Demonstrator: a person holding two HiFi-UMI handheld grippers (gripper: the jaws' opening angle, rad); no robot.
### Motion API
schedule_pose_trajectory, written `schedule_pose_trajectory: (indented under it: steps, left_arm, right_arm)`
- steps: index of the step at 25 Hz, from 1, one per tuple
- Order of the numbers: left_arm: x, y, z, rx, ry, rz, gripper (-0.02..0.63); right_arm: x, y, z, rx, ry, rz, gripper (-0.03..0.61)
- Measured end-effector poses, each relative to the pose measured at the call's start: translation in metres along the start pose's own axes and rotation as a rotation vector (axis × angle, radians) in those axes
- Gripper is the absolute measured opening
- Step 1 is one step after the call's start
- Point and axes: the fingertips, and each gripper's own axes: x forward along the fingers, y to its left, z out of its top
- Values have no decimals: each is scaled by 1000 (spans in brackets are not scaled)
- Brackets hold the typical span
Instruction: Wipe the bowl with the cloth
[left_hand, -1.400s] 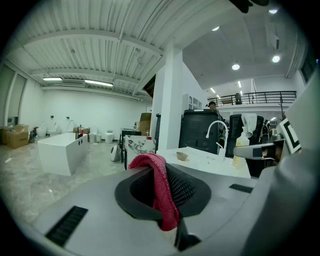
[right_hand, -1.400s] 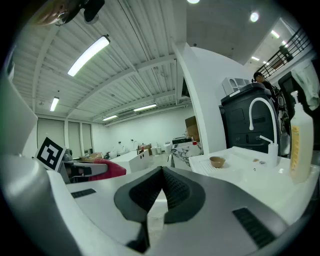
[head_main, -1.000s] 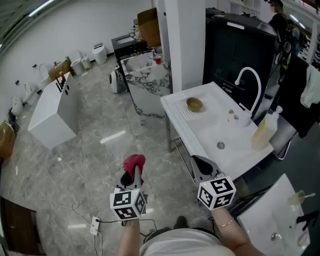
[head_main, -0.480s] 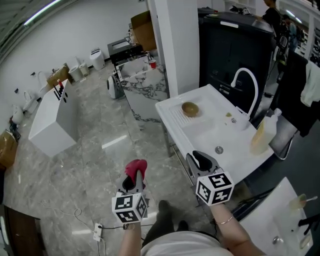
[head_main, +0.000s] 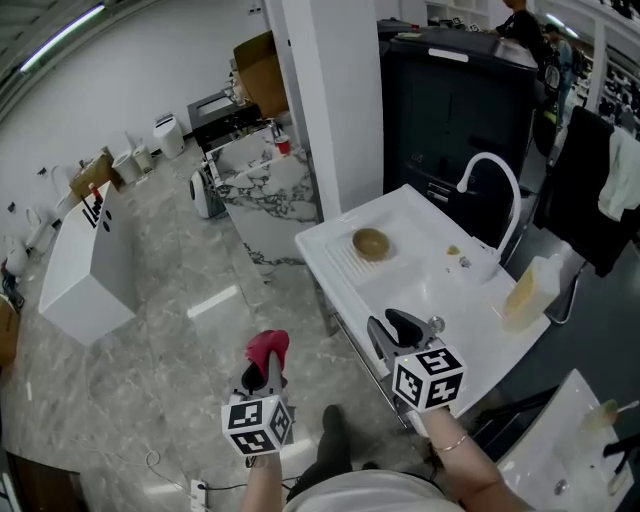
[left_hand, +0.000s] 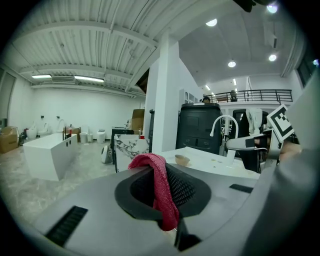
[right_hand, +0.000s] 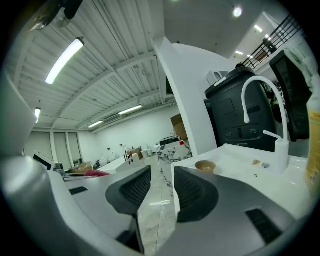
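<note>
A small tan bowl (head_main: 370, 242) sits on the ribbed drainer at the far left of the white sink unit (head_main: 330, 240); it also shows as the bowl (left_hand: 182, 160) and the bowl (right_hand: 205, 165) in the two gripper views. My left gripper (head_main: 265, 368) is over the floor, short of the sink, shut on a red cloth (head_main: 267, 350) that drapes over its fingertips, the cloth (left_hand: 159, 185) hanging between the pads. My right gripper (head_main: 397, 326) hovers at the sink's near edge. Its jaws have just been opening and stand open (right_hand: 161, 175) with nothing between them.
A white curved faucet (head_main: 495, 175) and a yellowish bottle (head_main: 522, 285) stand at the sink's right. Behind are a black cabinet (head_main: 450, 110) and a white pillar (head_main: 330, 100). A marble counter (head_main: 250, 190) and a white box (head_main: 85, 270) stand on the grey floor to the left.
Both grippers have moved forward toward the sink, which now lies nearer. The right gripper's jaws have gone from shut to open. The left still grips the cloth.
</note>
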Motion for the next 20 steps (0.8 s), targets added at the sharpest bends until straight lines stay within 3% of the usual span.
schedule_pose_trajectory:
  steps: [11,20]
  left_arm:
    - [147,71,46,-3,18,-87,44]
    - [236,104,69,-3,21,-170,44]
  right_arm:
    - [132,-46,37,28,20,-130,153]
    - [195,-92,58,38,9,-274,153]
